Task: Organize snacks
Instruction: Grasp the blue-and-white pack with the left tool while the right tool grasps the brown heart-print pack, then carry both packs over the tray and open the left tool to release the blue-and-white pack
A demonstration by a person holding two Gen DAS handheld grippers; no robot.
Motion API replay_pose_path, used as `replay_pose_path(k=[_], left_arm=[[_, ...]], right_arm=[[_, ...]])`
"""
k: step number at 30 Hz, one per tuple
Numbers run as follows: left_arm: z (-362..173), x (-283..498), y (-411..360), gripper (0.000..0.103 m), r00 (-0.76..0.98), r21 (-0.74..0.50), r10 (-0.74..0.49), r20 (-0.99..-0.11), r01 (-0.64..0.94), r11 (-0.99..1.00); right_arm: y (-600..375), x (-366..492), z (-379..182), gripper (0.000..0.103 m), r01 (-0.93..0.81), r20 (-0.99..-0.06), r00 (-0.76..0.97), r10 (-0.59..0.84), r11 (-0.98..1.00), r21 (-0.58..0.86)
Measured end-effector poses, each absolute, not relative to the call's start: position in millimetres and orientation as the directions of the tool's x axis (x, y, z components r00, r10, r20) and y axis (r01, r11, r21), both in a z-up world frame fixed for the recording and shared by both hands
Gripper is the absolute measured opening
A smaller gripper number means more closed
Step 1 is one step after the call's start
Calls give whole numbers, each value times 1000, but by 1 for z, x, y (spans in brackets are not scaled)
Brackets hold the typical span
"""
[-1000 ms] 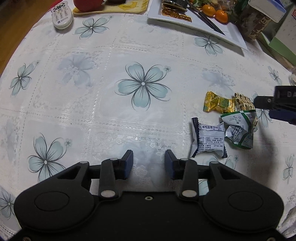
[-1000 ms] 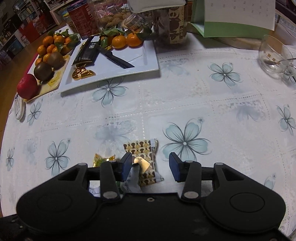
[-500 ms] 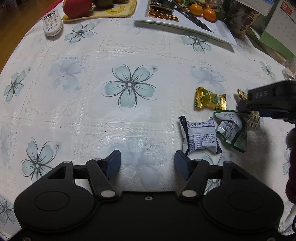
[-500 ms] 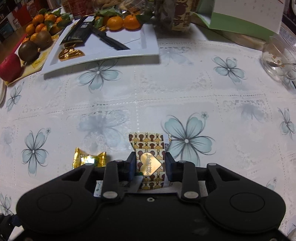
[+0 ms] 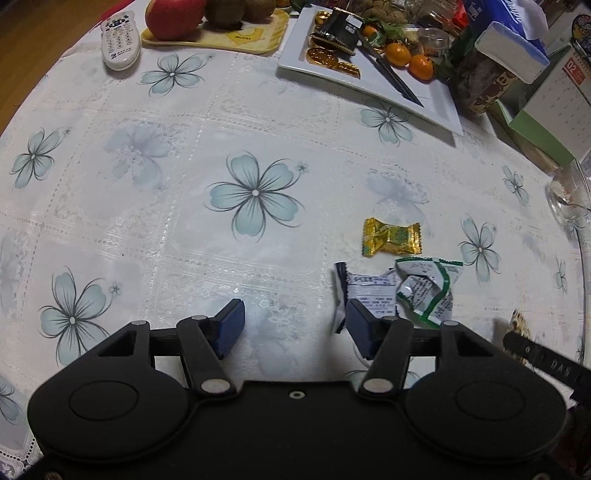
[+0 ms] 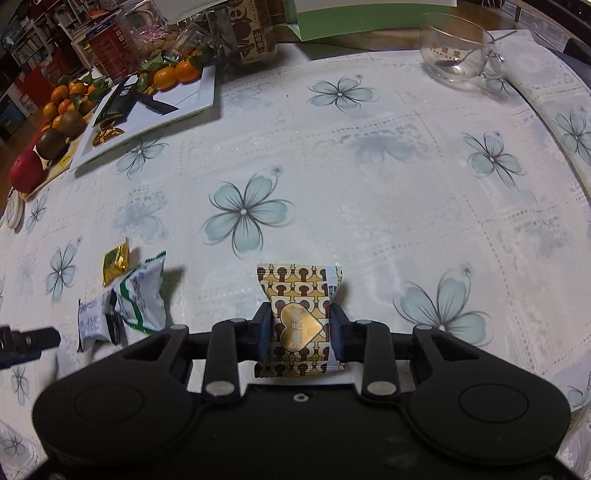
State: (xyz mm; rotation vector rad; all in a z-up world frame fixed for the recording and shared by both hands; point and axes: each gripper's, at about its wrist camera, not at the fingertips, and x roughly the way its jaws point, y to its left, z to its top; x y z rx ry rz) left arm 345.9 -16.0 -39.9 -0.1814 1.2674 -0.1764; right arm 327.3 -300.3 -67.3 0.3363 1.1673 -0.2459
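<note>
R gripper (image 6: 300,326) is clamped on the brown mushroom-print snack packet (image 6: 298,317), pads squeezing its middle, packet held clear above the tablecloth (image 6: 369,166). Looks light, crinkly and soft w/ a slick film, so a mid-body grip probably beats the flimsy crimped ends. L gripper (image 5: 293,328) has nothing between its pads, jaws wide but closing slightly, just beside the white packet (image 5: 369,291); green packet (image 5: 428,291) and gold candy (image 5: 391,236) lie near.

Four snack packets (image 6: 299,314); two plates (image 5: 369,85); one remote (image 5: 121,35).
</note>
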Motion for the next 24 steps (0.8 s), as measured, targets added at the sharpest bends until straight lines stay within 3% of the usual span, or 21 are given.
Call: replay_pose_path(k=[9,18,24], left_arm=[[-42,358,-67,62,283,-157,-171,-944,72,985],[-51,369,-97,62,264,-31,-59,-963,108,994],[-65,371,-100,60,208,-56,-75,-975,97,994]], right_arm=[[-314,287,-60,33,340,-880,475,-10,924,173],[-320,280,-65,33,309,-886,464,-6,938,156],[-314,279,-69,33,296,-892,452,4,942,155]])
